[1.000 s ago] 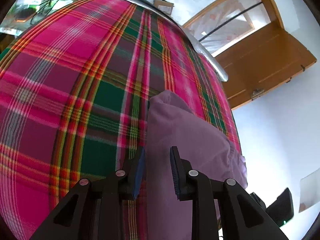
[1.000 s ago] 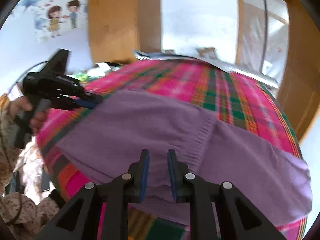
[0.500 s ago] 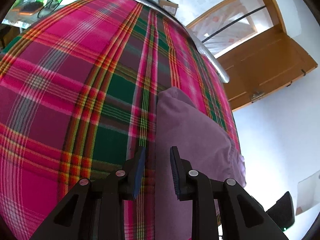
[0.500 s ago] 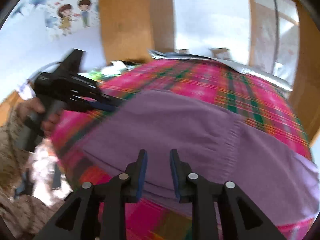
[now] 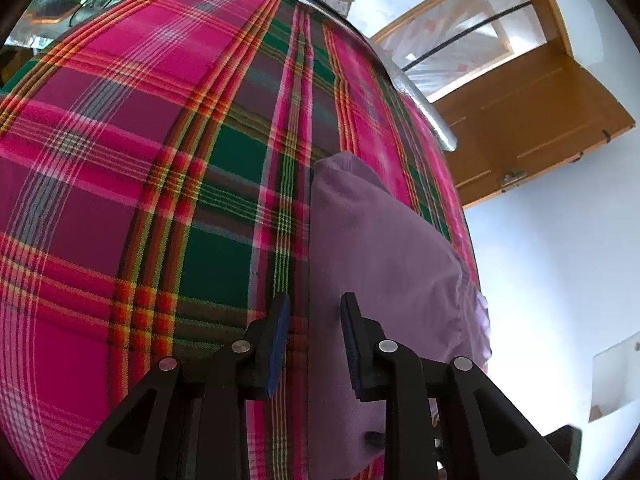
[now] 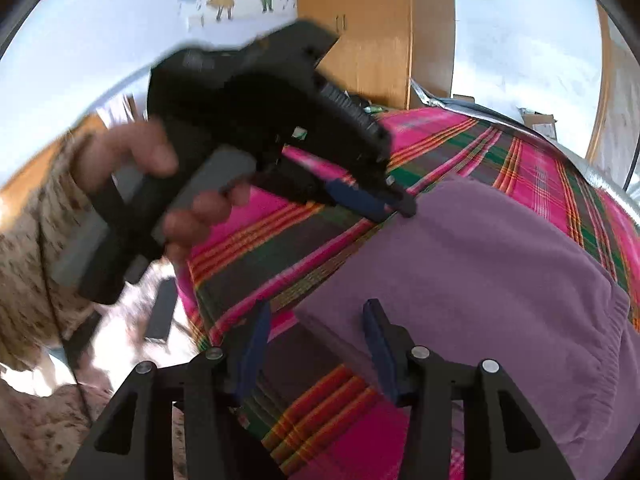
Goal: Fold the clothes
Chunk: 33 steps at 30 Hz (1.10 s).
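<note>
Swinging left, the right gripper (image 6: 316, 344) has just opened over the soft purple garment's (image 6: 500, 280) near-left corner; the left gripper (image 5: 314, 338), half-open, seemingly straddles its edge unclamped.

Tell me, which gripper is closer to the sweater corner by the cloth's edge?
Right. The right gripper, jaws just opened, straddles that corner of the sweater; the left gripper sits farther along its edge.
</note>
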Motion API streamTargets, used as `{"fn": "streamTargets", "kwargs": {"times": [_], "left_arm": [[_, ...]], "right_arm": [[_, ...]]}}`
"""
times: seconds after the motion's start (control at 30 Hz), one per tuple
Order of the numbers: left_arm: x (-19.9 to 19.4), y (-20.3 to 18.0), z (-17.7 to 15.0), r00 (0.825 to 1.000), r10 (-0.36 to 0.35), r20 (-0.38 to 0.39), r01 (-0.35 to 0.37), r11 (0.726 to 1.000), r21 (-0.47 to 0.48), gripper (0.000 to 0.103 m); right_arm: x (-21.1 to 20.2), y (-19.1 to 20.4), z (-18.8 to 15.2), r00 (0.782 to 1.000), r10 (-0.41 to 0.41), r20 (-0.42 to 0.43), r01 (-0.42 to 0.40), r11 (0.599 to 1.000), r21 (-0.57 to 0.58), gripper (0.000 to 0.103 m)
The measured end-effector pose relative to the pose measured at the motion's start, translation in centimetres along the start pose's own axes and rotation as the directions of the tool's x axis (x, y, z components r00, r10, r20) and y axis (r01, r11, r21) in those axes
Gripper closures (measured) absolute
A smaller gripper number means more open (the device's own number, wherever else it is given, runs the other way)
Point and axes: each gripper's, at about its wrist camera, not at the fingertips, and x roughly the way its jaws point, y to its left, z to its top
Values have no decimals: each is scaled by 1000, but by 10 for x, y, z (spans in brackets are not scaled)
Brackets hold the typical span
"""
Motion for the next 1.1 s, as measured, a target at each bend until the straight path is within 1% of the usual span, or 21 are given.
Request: {"fn": "streamTargets", "kwargs": {"times": [0.07, 0.17, 0.27, 0.33, 0.37, 0.47, 0.53, 0.57, 0.63, 0.73, 0.83, 1.0, 1.1], "left_arm": [[1, 0, 0, 1000, -3, -1, 3, 1000, -3, 77], [3, 0, 0, 1000, -5, -5, 5, 1000, -8, 77], [3, 2, 0, 1000, -9, -14, 9, 1000, -12, 77], [4, 4, 0, 1000, -11, -19, 11, 1000, -15, 77], [3, 5, 0, 1000, -13, -21, 13, 1000, -17, 76], [3, 6, 0, 1000, -20, -23, 19, 1000, -23, 75], [4, 6, 1, 999, -23, -23, 23, 999, -26, 75], [4, 6, 2, 999, -23, -25, 22, 999, -26, 75], [6, 5, 2, 999, -26, -29, 25, 999, -29, 75], [7, 6, 4, 998, -45, -46, 43, 998, -45, 75], [10, 3, 5, 994, -90, -56, 87, 995, -53, 57], [16, 0, 10, 992, -110, -67, 105, 992, -67, 57], [26, 2, 12, 978, -179, -109, 166, 980, -113, 57]], "right_arm": [[7, 6, -2, 999, -32, -16, 32, 999, -24, 54], [12, 10, -2, 996, -86, -16, 85, 996, -39, 54], [18, 15, -1, 986, -163, -30, 161, 984, -72, 54], [18, 18, -3, 982, -188, -22, 185, 978, -95, 55], [18, 19, -4, 982, -190, -18, 187, 977, -98, 55], [17, 20, -6, 981, -194, -10, 192, 976, -99, 59], [20, 19, -4, 980, -200, -6, 198, 975, -97, 67], [20, 20, -4, 981, -196, -2, 195, 976, -97, 69], [17, 21, -4, 979, -202, 14, 202, 974, -100, 86], [7, 25, -4, 973, -218, 75, 226, 968, -112, 90], [1, 26, -2, 969, -224, 106, 236, 966, -107, 92], [-13, 29, -8, 967, -218, 131, 229, 970, -77, 92], [-20, 26, -8, 967, -206, 148, 214, 976, -47, 92]]}}
